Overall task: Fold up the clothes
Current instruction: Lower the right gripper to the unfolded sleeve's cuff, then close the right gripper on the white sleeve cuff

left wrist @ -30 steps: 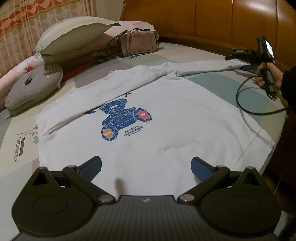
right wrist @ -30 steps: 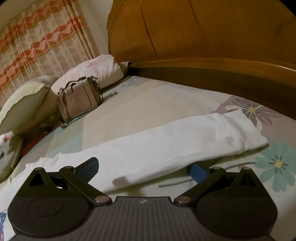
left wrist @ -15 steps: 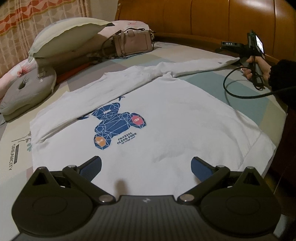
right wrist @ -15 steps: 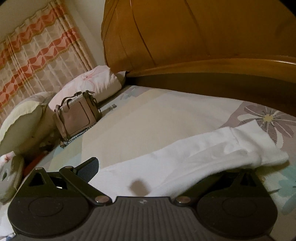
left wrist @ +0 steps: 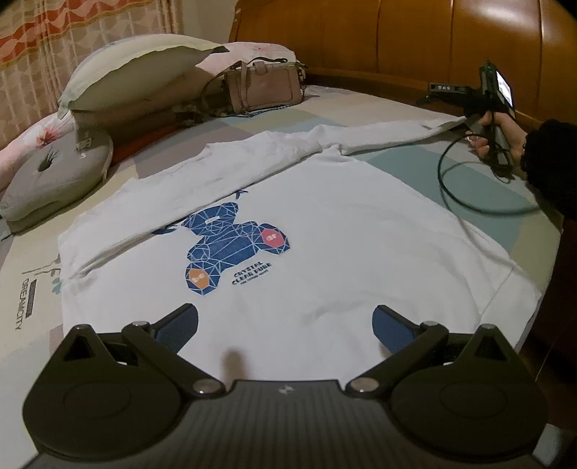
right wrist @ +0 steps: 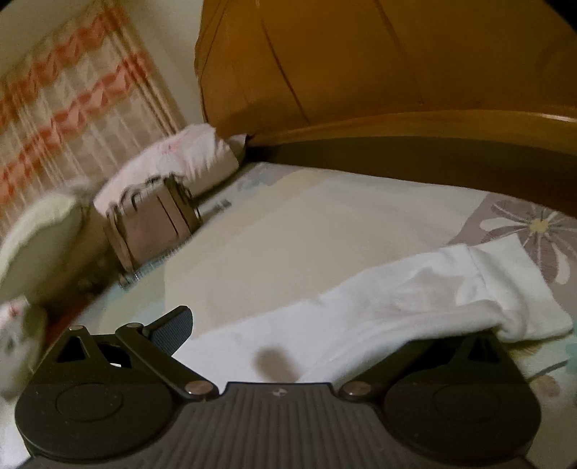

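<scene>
White shirt (left wrist: 324, 231) lies flat on the bed (left wrist: 414, 166), print side up w/ a blue bear graphic (left wrist: 230, 249) near the middle. One sleeve is folded diagonally across the upper chest; the other sleeve (left wrist: 389, 133) stretches out toward the wooden headboard (left wrist: 396, 39).

Left gripper (left wrist: 285, 321) hovers over the shirt's near hem, jaws spread wide, nothing between them; blue pads sit apart above the fabric.

Right gripper (right wrist: 288, 346) is at the far sleeve's cuff (right wrist: 505, 288). Its left finger (right wrist: 169, 328) shows clear of the cloth, its right finger is hidden under the sleeve fabric, which drapes over it. Jaws look wide apart, not pinched on the cloth. In the left wrist view a hand (left wrist: 497, 137) in a dark cuff holds that gripper beside the sleeve end, black cable (left wrist: 468, 187) looping on the bedsheet.

Bkgd: tan handbag (left wrist: 263, 86) near the headboard, pale pillow (left wrist: 137, 75) beside it, grey cushion (left wrist: 54, 176) at the left, orange-striped curtain (left wrist: 54, 32) behind. Right wrist view is motion-blurred on its left side, so bag and curtain are smeared there.
</scene>
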`<state>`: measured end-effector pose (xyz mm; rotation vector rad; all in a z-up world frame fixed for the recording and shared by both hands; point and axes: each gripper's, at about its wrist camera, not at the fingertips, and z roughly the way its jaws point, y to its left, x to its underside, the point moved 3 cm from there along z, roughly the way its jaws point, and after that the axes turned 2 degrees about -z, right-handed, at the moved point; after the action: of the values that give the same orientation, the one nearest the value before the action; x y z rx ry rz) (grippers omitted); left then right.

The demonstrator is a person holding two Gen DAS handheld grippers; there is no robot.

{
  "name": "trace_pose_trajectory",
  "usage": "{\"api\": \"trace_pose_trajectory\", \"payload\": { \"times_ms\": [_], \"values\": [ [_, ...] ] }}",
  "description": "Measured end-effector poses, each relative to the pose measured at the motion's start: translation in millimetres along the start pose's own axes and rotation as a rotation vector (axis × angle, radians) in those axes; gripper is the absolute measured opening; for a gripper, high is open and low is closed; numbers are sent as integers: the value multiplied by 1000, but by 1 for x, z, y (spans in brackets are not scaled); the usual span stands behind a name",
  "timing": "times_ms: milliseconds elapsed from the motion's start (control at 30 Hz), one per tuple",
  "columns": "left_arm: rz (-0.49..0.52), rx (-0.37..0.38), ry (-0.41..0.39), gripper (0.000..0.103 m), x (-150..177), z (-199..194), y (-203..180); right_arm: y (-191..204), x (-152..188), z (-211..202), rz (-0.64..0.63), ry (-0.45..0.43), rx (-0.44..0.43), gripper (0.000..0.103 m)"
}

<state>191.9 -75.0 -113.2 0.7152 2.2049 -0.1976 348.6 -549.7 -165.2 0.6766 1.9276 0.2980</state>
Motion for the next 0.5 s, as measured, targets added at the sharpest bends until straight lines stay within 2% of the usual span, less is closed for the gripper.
{"api": "trace_pose_trajectory", "payload": {
  "times_ms": [133, 500],
  "values": [
    [12, -7, -4, 102, 2, -3, 5, 14, -7, -18, -17, -50, -82, 103],
    [43, 21, -1, 102, 12, -21, 18, 85, -19, -29, -125, -34, -130, 103]
  ]
}}
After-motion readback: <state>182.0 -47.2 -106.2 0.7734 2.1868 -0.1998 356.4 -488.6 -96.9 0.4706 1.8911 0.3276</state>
